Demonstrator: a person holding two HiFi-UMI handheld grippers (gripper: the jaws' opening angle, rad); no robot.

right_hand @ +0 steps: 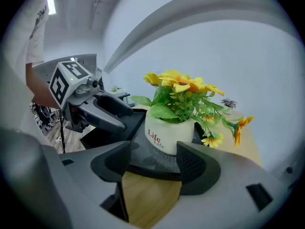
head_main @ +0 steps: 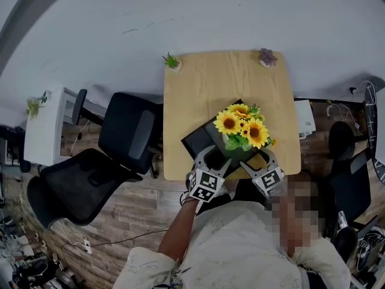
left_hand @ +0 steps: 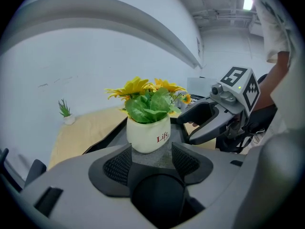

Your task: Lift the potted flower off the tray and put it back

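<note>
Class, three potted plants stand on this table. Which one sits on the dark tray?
The potted sunflowers, at the near edge. The small green plant and the purple plant stand on bare tabletop at the far corners.

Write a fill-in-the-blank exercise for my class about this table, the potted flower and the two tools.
1. The potted flower stands on a black ____ on the wooden table.
2. Its white pot bears the red word ____.
3. The jaws of the left tool and the right tool are both ____, gripping nothing.
4. The flower's petals are ____.

Missing words: tray; Life; open; yellow.
</note>
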